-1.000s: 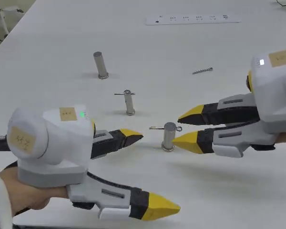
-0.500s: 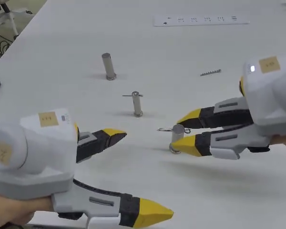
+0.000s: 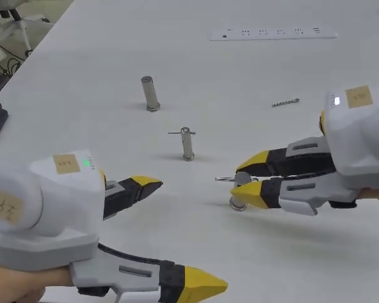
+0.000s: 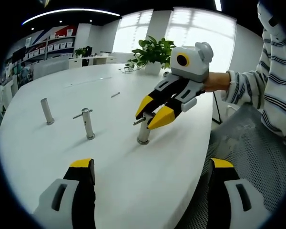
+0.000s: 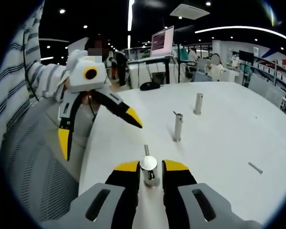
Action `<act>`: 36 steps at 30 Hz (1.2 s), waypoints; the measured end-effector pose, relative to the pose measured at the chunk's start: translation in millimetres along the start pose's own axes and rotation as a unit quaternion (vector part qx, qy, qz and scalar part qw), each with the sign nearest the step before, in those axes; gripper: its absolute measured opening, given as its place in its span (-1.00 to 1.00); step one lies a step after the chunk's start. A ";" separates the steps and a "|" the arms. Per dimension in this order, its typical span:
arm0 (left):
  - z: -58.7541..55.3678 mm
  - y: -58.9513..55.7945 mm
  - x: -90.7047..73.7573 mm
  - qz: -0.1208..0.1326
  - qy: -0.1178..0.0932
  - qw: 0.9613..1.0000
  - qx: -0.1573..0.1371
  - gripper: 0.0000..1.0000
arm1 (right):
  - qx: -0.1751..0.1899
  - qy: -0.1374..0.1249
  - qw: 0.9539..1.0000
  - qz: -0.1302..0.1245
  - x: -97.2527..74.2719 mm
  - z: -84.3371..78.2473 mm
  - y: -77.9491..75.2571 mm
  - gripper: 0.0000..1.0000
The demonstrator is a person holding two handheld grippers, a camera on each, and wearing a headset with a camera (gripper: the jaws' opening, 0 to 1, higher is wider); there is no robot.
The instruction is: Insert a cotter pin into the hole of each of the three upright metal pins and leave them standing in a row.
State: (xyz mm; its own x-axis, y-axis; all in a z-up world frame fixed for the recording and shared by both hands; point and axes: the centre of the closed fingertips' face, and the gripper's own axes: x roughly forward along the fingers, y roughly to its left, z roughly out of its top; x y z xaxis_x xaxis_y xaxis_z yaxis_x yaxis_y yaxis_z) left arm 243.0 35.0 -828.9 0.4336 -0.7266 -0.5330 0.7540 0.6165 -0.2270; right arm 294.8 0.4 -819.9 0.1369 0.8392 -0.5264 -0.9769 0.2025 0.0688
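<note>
Plainly the work is on the near pin [image 5: 148, 167], which stands upright on the bench [image 3: 82, 63], nearer the person than the middle pin [image 3: 187, 146] and off to its right. A cotter pin [image 3: 224, 179] is already through its head. The right gripper [image 3: 249, 178] has its fingers either side of that head, drawn in close; whether they actually pinch the metal I cannot tell. The left gripper [image 3: 180, 235] hangs on the near-left side of the middle pin, fingers spread wide and empty.

The step looks like taking hold of this pin to square it into the row. To do it well, I'd grip the plain shaft, clear of the cotter's loop and legs, so that closing doesn't push the cotter back out. Keep the pin vertical, move it little, and set its flared base flat before opening the fingers evenly, since a lopsided release would likely tip it. Aim along the line from the far pin [image 3: 150, 93], beyond and left of the middle pin, through the middle pin itself. That far pin is bare, and a loose cotter pin [image 3: 285, 102] lies well to the right of the middle pin and beyond it, not yet fitted.
</note>
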 end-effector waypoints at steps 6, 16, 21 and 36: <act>0.5 6.3 -2.2 0.018 0.003 1.000 -0.003 0.99 | -0.006 -0.002 1.000 0.001 1.8 1.5 0.9 -0.69; -1.1 11.9 -4.9 0.034 0.002 0.999 0.005 0.99 | -0.031 0.001 0.999 0.011 1.8 2.5 -1.4 -0.72; 3.8 16.3 -7.9 0.045 -0.004 0.999 0.009 0.96 | -0.036 0.006 0.999 0.024 0.1 1.0 -8.2 -0.73; 8.9 24.2 -13.7 0.060 -0.009 0.998 0.006 0.89 | -0.090 0.018 0.994 0.057 -4.0 2.5 -47.2 -0.74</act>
State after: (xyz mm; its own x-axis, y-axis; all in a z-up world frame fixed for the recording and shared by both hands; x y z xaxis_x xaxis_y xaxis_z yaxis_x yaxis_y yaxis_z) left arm 259.7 57.2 -819.8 0.5300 -0.6530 -0.5410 0.7015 0.6961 -0.1530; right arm 340.8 -11.3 -819.0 0.0207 0.8324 -0.5539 -0.9997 0.0109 -0.0211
